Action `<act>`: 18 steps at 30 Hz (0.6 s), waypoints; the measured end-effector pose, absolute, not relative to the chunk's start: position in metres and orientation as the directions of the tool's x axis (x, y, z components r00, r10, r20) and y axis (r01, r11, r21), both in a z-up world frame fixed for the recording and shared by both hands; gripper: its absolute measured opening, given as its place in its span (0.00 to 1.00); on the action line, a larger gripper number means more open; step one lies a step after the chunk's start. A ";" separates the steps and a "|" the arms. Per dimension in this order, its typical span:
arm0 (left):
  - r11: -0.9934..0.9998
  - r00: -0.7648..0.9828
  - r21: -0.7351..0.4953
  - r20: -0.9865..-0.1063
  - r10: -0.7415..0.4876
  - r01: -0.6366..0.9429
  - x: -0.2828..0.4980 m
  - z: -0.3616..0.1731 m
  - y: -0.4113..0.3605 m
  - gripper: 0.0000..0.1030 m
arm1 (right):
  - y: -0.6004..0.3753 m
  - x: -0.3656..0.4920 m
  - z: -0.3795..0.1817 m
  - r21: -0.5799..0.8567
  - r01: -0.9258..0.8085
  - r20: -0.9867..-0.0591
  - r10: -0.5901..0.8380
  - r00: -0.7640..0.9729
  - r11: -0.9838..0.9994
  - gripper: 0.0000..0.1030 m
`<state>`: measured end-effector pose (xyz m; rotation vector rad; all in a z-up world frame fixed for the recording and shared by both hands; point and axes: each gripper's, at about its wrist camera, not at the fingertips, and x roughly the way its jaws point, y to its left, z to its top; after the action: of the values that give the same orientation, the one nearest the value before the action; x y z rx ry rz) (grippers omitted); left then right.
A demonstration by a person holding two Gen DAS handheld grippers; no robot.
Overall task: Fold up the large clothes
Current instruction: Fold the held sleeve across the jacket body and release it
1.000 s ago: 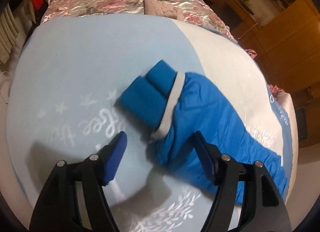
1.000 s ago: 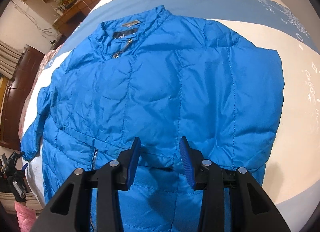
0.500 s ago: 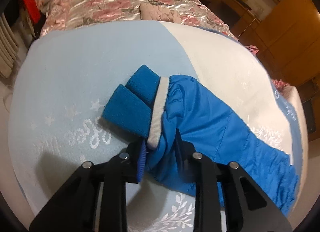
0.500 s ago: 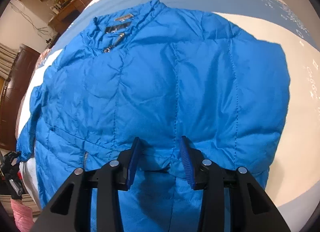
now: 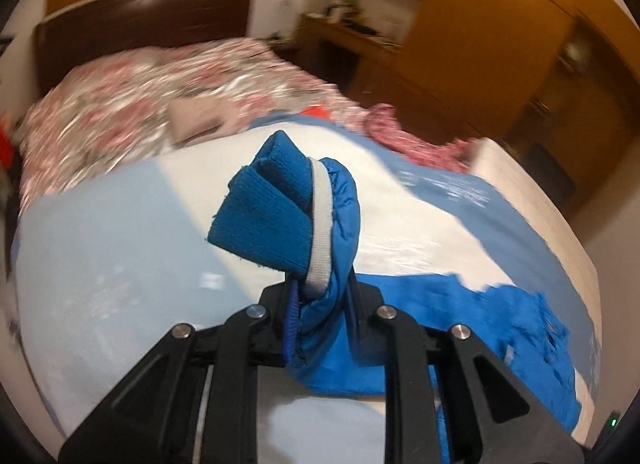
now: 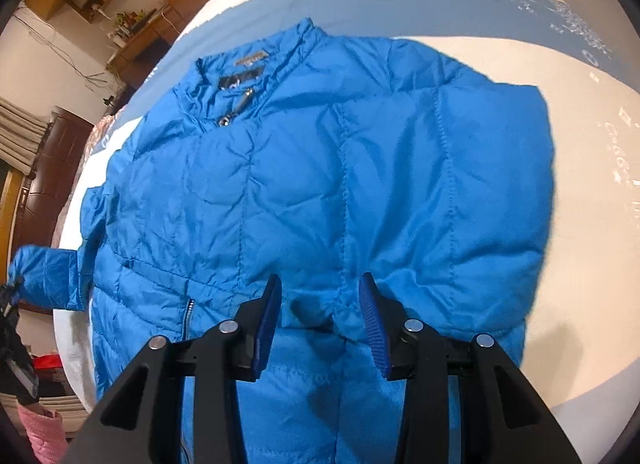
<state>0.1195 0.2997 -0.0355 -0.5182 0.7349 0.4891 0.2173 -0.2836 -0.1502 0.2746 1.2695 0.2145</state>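
A bright blue puffer jacket (image 6: 320, 184) lies front-up on the bed, collar at the far side. My left gripper (image 5: 320, 304) is shut on the jacket's sleeve (image 5: 336, 248) just behind its knit cuff (image 5: 268, 220) with a white band, and holds it lifted off the bed. The raised sleeve also shows at the left of the right wrist view (image 6: 44, 276). My right gripper (image 6: 318, 324) is open, its fingers straddling a fold of the jacket's lower front.
The bed has a light blue and white blanket (image 5: 120, 264). A pink floral quilt (image 5: 152, 104) and dark headboard (image 5: 132, 24) lie beyond. Wooden wardrobes (image 5: 500, 44) stand to the right. A pink item (image 6: 40, 432) sits beside the bed.
My left gripper closed on the sleeve near the cuff and lifted it off the bed. My right gripper stayed open over the jacket's lower front.
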 end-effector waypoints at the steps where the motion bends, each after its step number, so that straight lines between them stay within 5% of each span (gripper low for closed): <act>1: 0.781 0.652 -0.267 -0.724 0.224 -0.565 0.124 -0.033 0.290 0.17 | -0.286 0.215 -0.147 0.314 -0.007 -0.907 0.302 0.292 0.949 0.39; 11: 0.953 0.761 -0.267 -0.645 -0.066 -0.143 0.191 0.006 0.102 0.17 | -0.310 0.198 -0.123 0.291 0.007 -0.900 0.272 0.340 0.957 0.39; 18: 0.971 0.667 -0.238 -0.719 -0.197 0.030 0.233 -0.038 0.000 0.17 | -0.322 0.194 -0.125 0.304 0.023 -0.896 0.277 0.346 0.952 0.39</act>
<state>0.2331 0.0000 -0.0378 -0.2136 0.8327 -0.1293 0.1945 -0.3220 -0.1251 0.2836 1.2102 0.1678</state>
